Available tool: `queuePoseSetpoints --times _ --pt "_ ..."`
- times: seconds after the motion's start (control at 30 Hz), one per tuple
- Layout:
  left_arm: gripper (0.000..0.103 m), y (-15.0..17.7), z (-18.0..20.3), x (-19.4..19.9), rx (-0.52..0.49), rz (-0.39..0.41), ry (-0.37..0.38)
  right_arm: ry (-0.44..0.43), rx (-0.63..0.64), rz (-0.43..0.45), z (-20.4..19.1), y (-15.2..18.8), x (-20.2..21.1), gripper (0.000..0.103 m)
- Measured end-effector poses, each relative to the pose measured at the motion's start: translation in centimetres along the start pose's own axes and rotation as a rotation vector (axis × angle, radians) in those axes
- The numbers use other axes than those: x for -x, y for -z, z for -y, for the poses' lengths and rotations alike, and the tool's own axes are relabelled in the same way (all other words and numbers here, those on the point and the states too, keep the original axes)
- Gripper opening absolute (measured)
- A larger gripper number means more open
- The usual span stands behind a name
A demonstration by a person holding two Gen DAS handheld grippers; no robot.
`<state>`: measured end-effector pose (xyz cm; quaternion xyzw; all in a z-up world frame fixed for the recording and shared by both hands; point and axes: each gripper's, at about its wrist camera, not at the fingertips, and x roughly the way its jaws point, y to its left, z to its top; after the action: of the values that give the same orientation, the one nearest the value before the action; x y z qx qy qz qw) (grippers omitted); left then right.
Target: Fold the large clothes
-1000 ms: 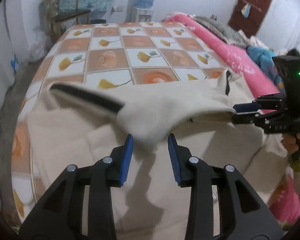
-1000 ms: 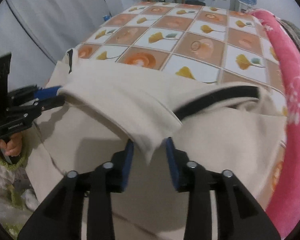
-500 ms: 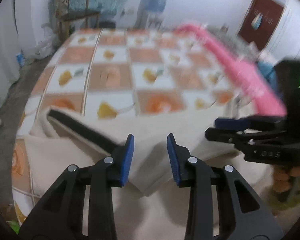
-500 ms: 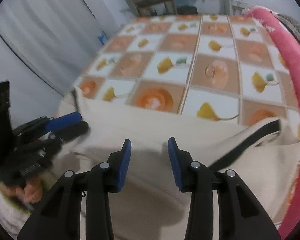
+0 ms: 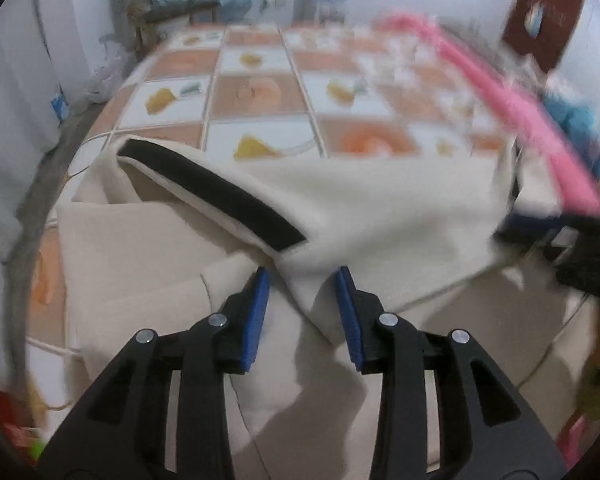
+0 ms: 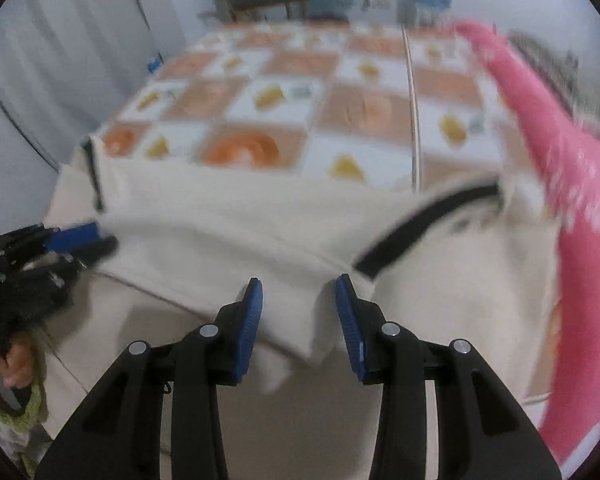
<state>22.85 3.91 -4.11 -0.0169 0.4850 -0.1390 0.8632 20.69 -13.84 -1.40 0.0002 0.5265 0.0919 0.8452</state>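
Cloth [image 5: 380,216] is lying folded over on the bed [image 5: 256,92]; left tongs [image 5: 303,312] and right tongs [image 6: 299,316] are gaping, gripping nothing, likely releasing the fold.

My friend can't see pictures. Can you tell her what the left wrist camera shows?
The left gripper, its blue-padded jaws apart, points at a folded flap of a large cream garment with a black trim band. The garment lies on a bed with an orange and white leaf-patterned sheet. The right gripper shows blurred at the flap's far edge.
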Motion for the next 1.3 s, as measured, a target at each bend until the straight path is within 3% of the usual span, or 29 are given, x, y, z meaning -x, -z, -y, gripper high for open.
queuePoseSetpoints --times 0.1,0.17,0.23,0.33,0.47,0.57,0.77,0.83,0.93,1.03,1.17,1.23,1.3 --pt "0.035 -0.2 -0.9 1.3 0.059 -0.010 -0.004 0.021 -0.004 0.001 -0.2 0.3 1.1 0.037" --pt "0.036 0.3 -1.4 3.7 0.059 0.034 -0.017 0.023 -0.027 0.020 0.0 0.8 2.6 0.038" --pt "0.045 1.4 -2.2 6.4 0.066 0.079 -0.026 0.020 -0.049 0.043 0.3 1.6 4.6 0.043" --pt "0.056 4.2 -4.1 11.0 0.099 0.148 -0.038 -0.021 -0.067 0.083 0.8 3.7 7.6 0.058" --pt "0.060 8.8 -6.7 15.7 0.149 0.204 -0.083 -0.069 -0.047 0.099 0.2 6.9 9.8 0.066" --pt "0.060 12.5 -7.6 17.5 0.188 0.221 -0.065 -0.107 -0.023 0.078 -0.7 9.7 10.0 0.070" --pt "0.057 16.6 -7.4 15.9 0.248 0.187 0.001 -0.112 -0.024 -0.020 -1.4 13.3 7.0 0.071" --pt "0.044 16.8 -7.6 15.2 0.266 0.179 0.006 -0.116 -0.044 -0.022 -1.1 13.6 6.6 0.071" --pt "0.042 16.6 -8.1 14.2 0.273 0.169 0.037 -0.135 -0.064 -0.032 -0.7 13.5 6.5 0.071" --pt "0.038 16.4 -8.8 12.7 0.292 0.112 -0.004 -0.144 -0.075 -0.036 -0.5 13.4 6.5 0.071" --pt "0.038 16.3 -9.7 12.2 0.328 0.106 0.023 -0.134 -0.070 -0.036 -0.7 13.3 6.5 0.071" --pt "0.038 16.3 -9.7 12.2 0.325 0.112 0.060 -0.128 -0.065 -0.036 -0.8 13.3 6.4 0.071" --pt "0.038 16.4 -9.8 13.1 0.331 0.160 0.202 -0.126 -0.062 -0.038 -0.9 13.2 6.3 0.071"
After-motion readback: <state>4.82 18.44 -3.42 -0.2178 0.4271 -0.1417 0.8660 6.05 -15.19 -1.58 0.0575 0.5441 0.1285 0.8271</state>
